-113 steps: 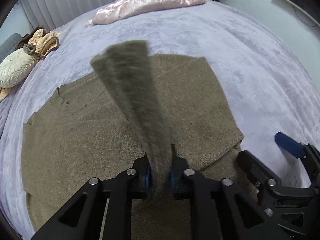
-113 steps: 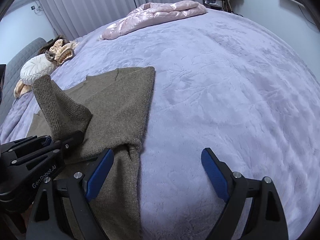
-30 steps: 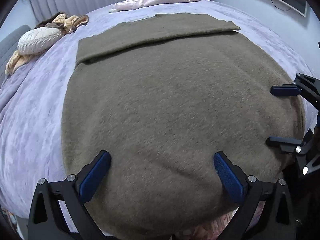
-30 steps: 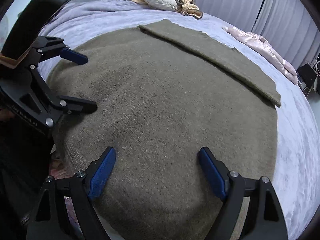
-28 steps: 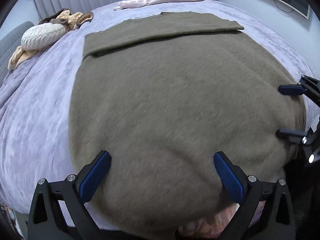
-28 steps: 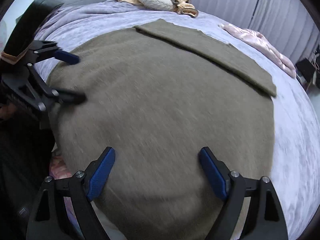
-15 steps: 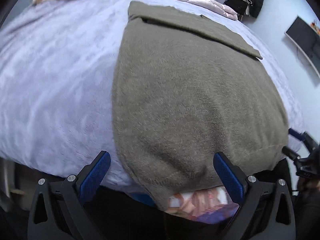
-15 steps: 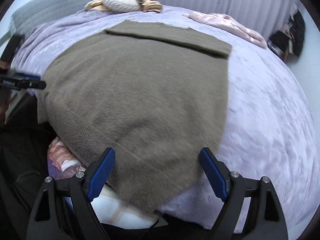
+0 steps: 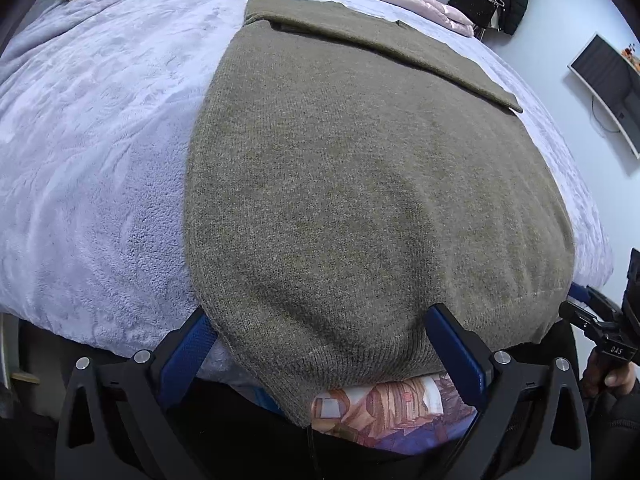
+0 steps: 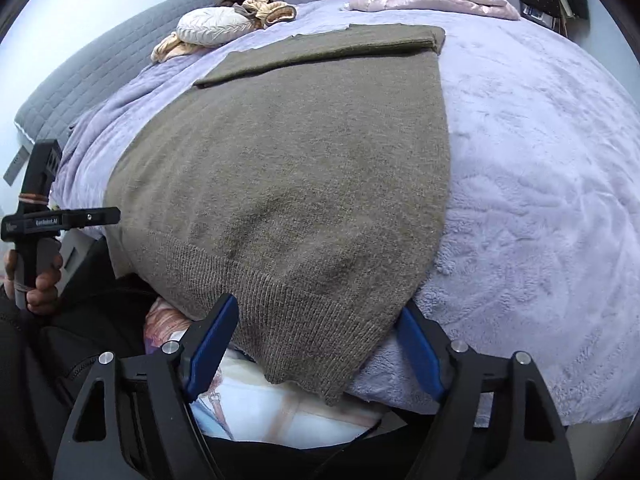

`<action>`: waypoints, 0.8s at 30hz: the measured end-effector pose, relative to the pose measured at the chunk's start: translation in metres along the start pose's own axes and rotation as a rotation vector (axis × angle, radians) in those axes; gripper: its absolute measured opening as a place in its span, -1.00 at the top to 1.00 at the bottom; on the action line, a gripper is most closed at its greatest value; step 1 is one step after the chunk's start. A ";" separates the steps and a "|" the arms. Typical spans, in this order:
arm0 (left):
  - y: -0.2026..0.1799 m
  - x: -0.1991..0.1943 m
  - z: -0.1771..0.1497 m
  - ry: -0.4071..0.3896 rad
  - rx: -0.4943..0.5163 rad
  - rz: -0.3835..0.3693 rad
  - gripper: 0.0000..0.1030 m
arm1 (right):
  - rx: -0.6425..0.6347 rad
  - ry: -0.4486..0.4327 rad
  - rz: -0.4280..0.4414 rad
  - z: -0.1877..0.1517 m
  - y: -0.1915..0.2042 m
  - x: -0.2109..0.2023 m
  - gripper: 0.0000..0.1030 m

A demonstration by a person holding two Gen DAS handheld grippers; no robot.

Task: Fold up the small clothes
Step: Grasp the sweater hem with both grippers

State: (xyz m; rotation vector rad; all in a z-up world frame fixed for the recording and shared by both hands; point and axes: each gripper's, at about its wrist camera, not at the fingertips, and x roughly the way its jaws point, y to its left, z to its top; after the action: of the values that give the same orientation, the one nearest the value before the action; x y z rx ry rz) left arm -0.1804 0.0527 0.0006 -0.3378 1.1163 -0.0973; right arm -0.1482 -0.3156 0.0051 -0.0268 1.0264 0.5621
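An olive-brown knitted sweater (image 9: 360, 184) lies flat on the lilac bed, sleeves folded across its far end, its ribbed hem (image 10: 280, 312) hanging over the near bed edge. My left gripper (image 9: 320, 344) is open, its blue pads either side of the hem's left corner, which drapes between them. My right gripper (image 10: 316, 340) is open with the hem's right corner between its pads. Neither is closed on the cloth. The left gripper also shows in the right wrist view (image 10: 76, 216), and the right gripper in the left wrist view (image 9: 592, 312).
The lilac plush bedcover (image 9: 92, 128) stretches left and right of the sweater (image 10: 540, 168). A pink quilted jacket (image 10: 432, 0) and a cream cushion with clothes (image 10: 216, 26) lie at the far end. A patterned sheet (image 9: 392, 404) shows below the hem. A grey headboard (image 10: 88, 76) stands left.
Both grippers have dropped from above the sweater's body down to the near bed edge and spread apart to the hem's two corners. The hem now sits between each pair of open fingers.
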 end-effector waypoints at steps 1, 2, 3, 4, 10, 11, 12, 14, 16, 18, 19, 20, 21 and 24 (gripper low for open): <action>0.002 -0.001 0.001 -0.007 -0.015 -0.012 -0.94 | 0.020 -0.006 0.020 0.000 -0.003 -0.001 -0.51; 0.006 -0.003 0.000 -0.017 -0.025 -0.014 -0.87 | 0.039 -0.016 0.049 0.000 -0.005 -0.002 -0.37; 0.009 -0.005 0.000 -0.023 -0.033 -0.024 -0.87 | 0.048 -0.024 0.076 0.001 -0.007 -0.003 -0.28; 0.011 -0.005 0.000 -0.030 -0.041 -0.034 -0.87 | 0.057 -0.030 0.103 0.001 -0.008 -0.002 -0.25; 0.024 -0.003 -0.001 -0.029 -0.056 -0.070 -0.87 | 0.113 -0.047 0.176 -0.002 -0.019 0.014 -0.30; 0.025 -0.002 -0.001 -0.028 -0.055 -0.073 -0.89 | 0.117 -0.052 0.196 -0.002 -0.020 0.015 -0.37; 0.025 -0.001 0.000 -0.024 -0.053 -0.079 -0.98 | 0.114 -0.056 0.207 -0.002 -0.019 0.015 -0.41; 0.022 0.002 0.003 -0.013 -0.044 -0.071 -0.97 | 0.099 -0.056 0.204 -0.003 -0.018 0.016 -0.45; 0.020 0.003 0.003 -0.013 -0.038 -0.065 -0.97 | 0.083 -0.053 0.202 -0.002 -0.016 0.015 -0.48; 0.015 0.004 0.005 -0.008 -0.028 -0.051 -0.97 | 0.081 -0.055 0.202 -0.001 -0.014 0.016 -0.52; 0.011 0.005 0.005 -0.004 -0.017 -0.036 -0.97 | 0.080 -0.057 0.203 -0.003 -0.013 0.016 -0.54; 0.006 0.006 0.005 0.001 -0.006 -0.023 -0.95 | 0.077 -0.058 0.202 -0.002 -0.011 0.017 -0.61; 0.002 0.007 0.005 0.005 0.012 0.002 -0.89 | 0.069 -0.058 0.195 -0.001 -0.008 0.018 -0.70; -0.005 0.009 0.005 0.003 0.022 0.035 -0.71 | 0.005 -0.041 0.150 0.002 0.007 0.020 -0.80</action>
State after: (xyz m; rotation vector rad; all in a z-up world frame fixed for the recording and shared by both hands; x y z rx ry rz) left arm -0.1711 0.0470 -0.0037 -0.2985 1.1225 -0.0787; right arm -0.1421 -0.3009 -0.0084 0.0667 0.9949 0.6940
